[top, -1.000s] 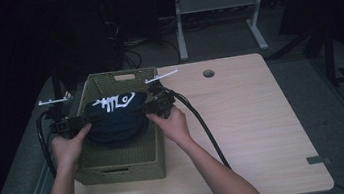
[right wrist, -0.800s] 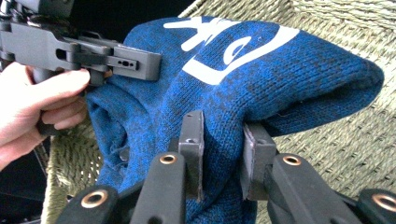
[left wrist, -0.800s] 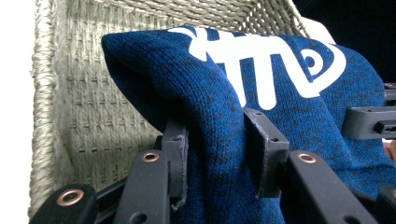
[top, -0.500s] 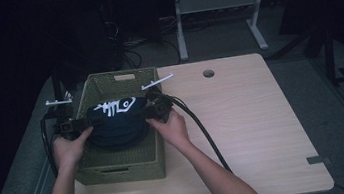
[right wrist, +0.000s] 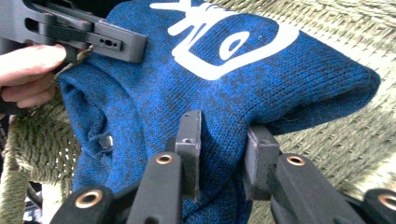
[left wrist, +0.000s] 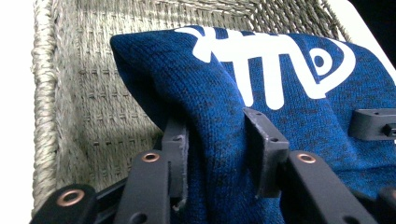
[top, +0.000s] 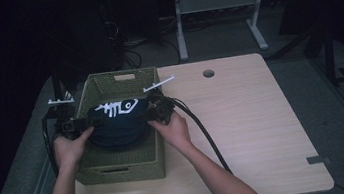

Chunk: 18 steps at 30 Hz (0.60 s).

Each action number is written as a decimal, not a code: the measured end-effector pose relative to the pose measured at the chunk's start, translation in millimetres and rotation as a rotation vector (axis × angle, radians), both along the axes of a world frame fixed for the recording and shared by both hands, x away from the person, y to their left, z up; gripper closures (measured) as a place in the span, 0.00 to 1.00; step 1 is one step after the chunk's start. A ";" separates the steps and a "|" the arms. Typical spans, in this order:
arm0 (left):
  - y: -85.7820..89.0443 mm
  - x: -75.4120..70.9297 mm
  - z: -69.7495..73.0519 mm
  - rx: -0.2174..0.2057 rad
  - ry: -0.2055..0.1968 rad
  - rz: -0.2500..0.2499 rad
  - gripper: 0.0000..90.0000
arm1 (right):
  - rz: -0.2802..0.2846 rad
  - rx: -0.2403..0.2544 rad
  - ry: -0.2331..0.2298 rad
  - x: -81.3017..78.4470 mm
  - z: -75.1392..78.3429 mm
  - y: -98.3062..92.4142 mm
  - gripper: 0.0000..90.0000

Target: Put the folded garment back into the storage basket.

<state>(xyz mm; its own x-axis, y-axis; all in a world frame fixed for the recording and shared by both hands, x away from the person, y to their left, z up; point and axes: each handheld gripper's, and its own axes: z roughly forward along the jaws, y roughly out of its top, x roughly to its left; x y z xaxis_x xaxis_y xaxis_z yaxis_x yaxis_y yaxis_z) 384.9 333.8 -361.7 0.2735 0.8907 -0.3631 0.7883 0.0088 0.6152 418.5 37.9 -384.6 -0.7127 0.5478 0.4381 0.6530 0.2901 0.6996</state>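
A folded blue knit sweater (top: 118,126) with a white fish-bone print hangs low inside a woven olive basket (top: 119,168). My left gripper (top: 86,124) is shut on the sweater's left edge, and a thick fold (left wrist: 280,60) is pinched between its pads (left wrist: 217,128). On the opposite edge my right gripper (top: 152,113) has another fold (right wrist: 210,84) squeezed between its jaws (right wrist: 223,128). Those jaws have just been opening a little, with the cloth still between them. The left gripper (right wrist: 88,32) shows across the sweater in the right gripper view.
The basket stands at the left end of a light wooden table (top: 255,131), near its front edge. Its woven wall (left wrist: 84,93) is close beside the sweater. Thick black cables (top: 205,133) trail over the table toward the person. Dark floor and a metal stand (top: 218,5) lie beyond.
The sweater's printed top has sunk very slightly in the basket with the hands. Both grippers keep the same hold on the sweater.
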 end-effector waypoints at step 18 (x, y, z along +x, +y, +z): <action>-4.5 -5.3 19.7 0.070 -0.094 0.000 0.58 | -0.048 -0.016 -0.080 -4.4 18.7 -13.6 0.51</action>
